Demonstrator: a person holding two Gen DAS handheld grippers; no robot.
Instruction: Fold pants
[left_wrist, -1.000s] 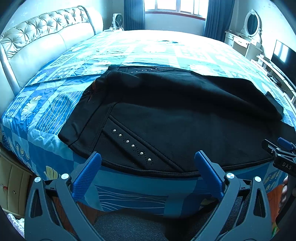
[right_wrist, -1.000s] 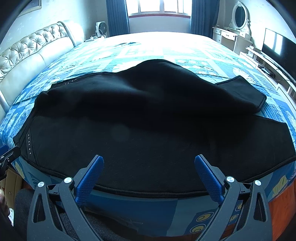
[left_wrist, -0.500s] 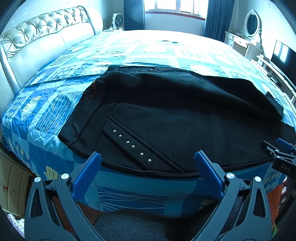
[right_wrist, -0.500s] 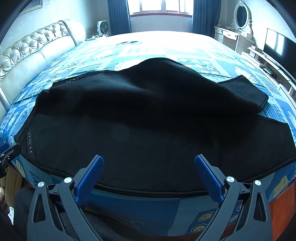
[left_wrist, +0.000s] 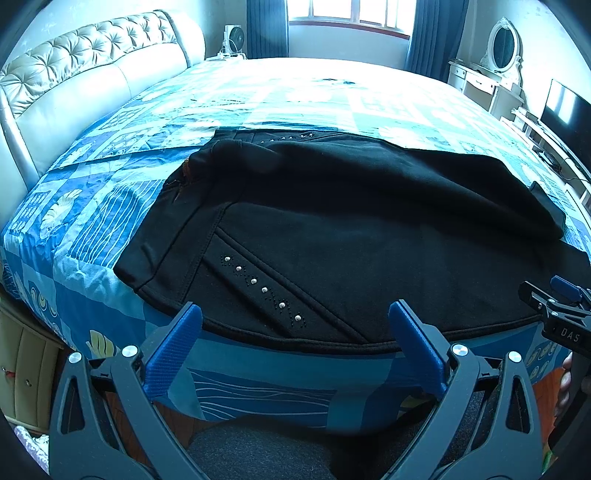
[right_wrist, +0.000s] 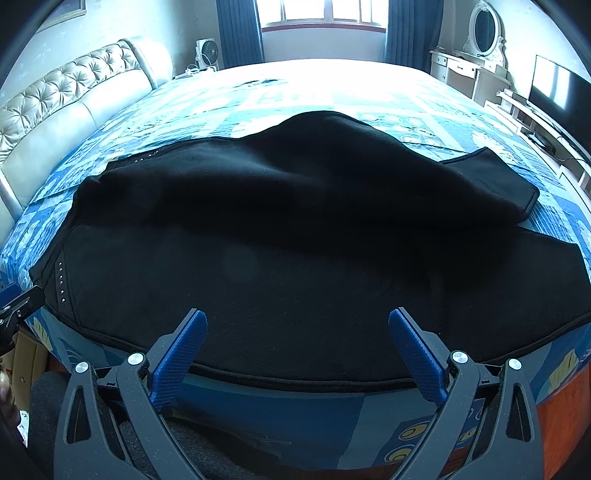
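Black pants (left_wrist: 332, 229) laid across bed (left_wrist: 92, 221); left gripper (left_wrist: 295, 325) and right gripper (right_wrist: 297, 332) held at 6 o'clock, jaws spread, nothing pinched.

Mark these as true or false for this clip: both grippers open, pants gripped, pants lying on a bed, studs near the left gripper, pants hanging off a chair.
1. Both grippers are open. True: the left gripper and the right gripper each have their jaws spread wide.
2. The right gripper is clamped on the pants. False: the black pants lie ahead of its fingers, with nothing between them.
3. The pants lie on a bed with a blue patterned bedspread. True.
4. A row of metal studs sits on the pants near the left gripper. True.
5. The pants hang off a chair. False: they are spread across the bed, near its front edge.
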